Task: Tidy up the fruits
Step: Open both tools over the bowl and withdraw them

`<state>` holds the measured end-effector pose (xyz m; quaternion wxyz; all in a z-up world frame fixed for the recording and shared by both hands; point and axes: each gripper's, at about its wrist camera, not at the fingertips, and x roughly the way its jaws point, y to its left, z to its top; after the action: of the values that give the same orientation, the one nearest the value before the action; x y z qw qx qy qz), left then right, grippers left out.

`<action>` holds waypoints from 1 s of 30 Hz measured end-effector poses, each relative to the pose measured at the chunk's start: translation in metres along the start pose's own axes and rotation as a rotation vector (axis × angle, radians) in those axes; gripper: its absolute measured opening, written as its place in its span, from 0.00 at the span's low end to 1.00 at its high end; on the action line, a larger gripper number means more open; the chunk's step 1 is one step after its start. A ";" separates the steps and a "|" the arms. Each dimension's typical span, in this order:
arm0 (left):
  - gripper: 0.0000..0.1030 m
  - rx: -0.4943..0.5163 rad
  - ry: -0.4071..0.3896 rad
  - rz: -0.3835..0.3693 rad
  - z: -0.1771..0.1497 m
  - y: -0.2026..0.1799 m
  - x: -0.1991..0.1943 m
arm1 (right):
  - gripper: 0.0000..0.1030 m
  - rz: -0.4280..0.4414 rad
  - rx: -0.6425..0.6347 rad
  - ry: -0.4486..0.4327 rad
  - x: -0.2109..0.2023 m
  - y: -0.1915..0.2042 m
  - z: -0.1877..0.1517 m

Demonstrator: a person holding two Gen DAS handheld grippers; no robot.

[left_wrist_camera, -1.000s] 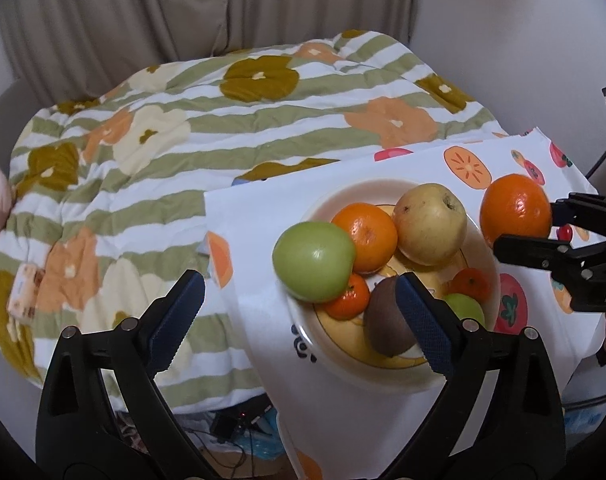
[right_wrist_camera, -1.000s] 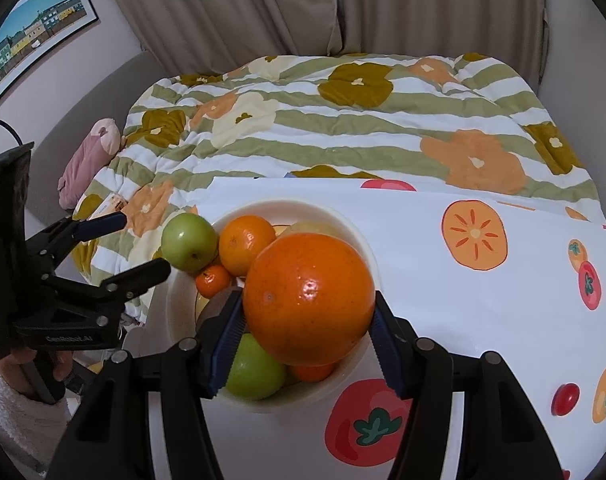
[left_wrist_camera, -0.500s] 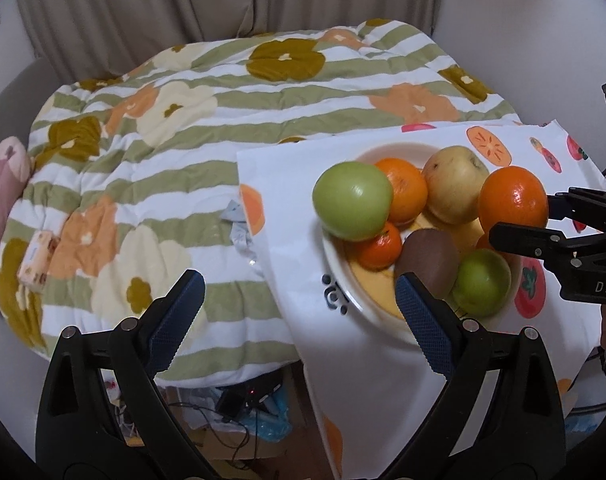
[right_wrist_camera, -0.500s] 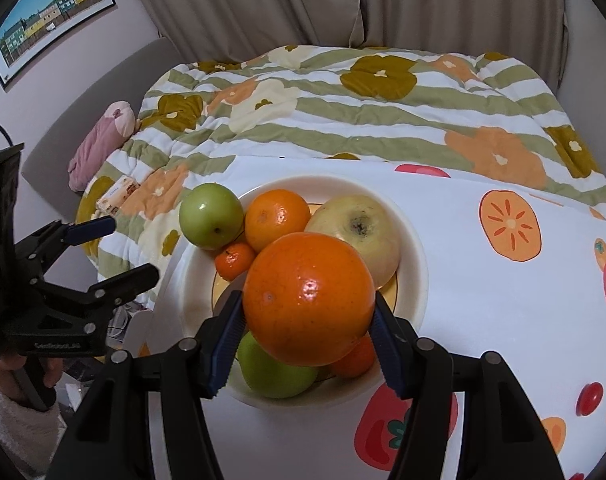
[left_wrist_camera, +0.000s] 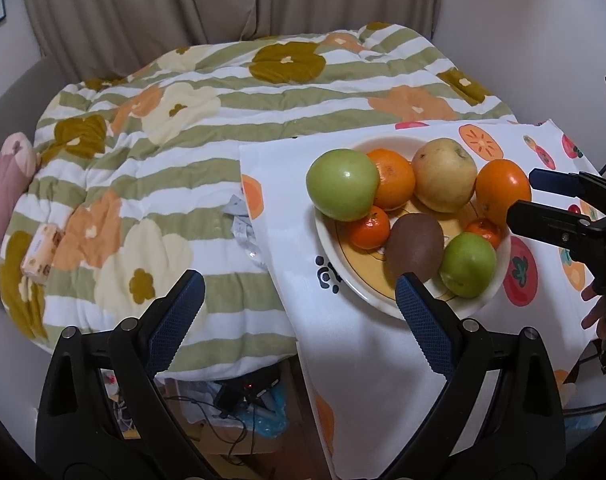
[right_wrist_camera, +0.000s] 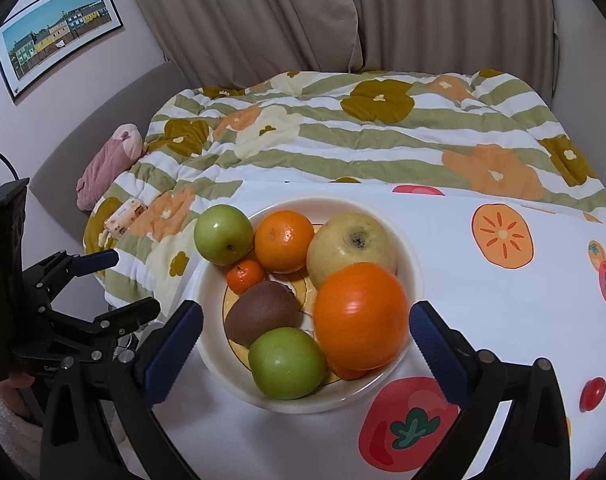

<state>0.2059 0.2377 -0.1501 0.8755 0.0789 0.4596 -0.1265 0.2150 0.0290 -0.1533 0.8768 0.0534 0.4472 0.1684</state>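
Right gripper (right_wrist_camera: 306,330) spread wide, large orange (right_wrist_camera: 360,316) at bowl (right_wrist_camera: 417,276) rim

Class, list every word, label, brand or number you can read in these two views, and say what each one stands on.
"Gen": the start of a white word on the black body of the left tongs; the rest is cut off.
Tissue packet on the quilt: printed, but too small to read.
Plate: dark marks on the rim, too blurred to read as letters.
Framed picture: small mark in its lower corner, unreadable.
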 end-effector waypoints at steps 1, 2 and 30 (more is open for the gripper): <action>0.99 0.002 -0.004 0.003 0.000 -0.002 -0.003 | 1.00 0.000 0.003 -0.002 -0.002 -0.001 0.000; 0.99 0.004 -0.006 0.005 0.000 -0.003 -0.005 | 1.00 -0.006 0.002 -0.008 -0.005 -0.001 -0.001; 1.00 0.036 -0.137 0.072 0.008 -0.123 -0.103 | 1.00 -0.042 -0.062 -0.100 -0.173 -0.074 -0.032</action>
<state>0.1194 0.1339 -0.0633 0.9074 0.1021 0.3930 -0.1084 0.1134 -0.1016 -0.0575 0.9026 0.0250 0.3986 0.1609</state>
